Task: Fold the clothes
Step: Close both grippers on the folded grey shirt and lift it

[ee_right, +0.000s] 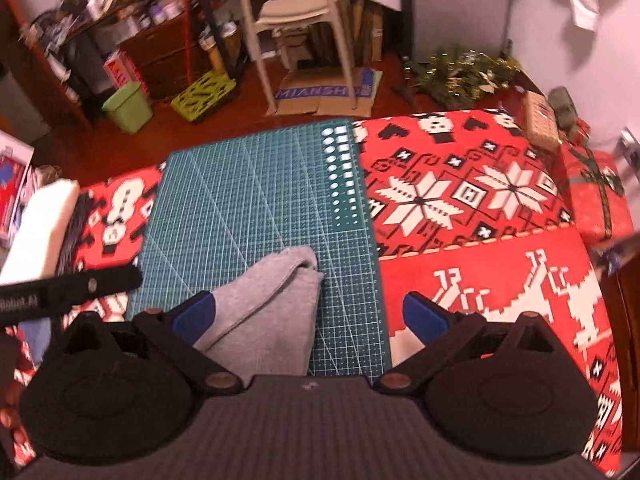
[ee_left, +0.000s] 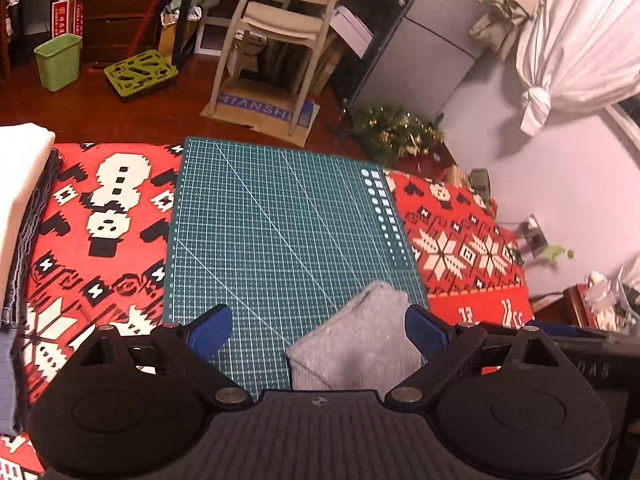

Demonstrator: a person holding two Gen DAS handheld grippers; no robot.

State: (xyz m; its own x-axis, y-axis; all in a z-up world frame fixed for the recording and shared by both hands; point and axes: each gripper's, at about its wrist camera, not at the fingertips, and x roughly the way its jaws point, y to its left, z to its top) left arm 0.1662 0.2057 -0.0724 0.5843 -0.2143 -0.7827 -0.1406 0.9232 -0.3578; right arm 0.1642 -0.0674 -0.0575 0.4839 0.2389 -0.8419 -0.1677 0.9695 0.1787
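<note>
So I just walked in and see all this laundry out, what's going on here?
A person is folding clothes with a handheld gripper in each hand. A grey garment lies bunched on the green cutting mat, which sits on a red patterned cloth. Both the left gripper and the right gripper hover open just above it, gripping nothing. A stack of folded clothes sits off to the left.
</note>
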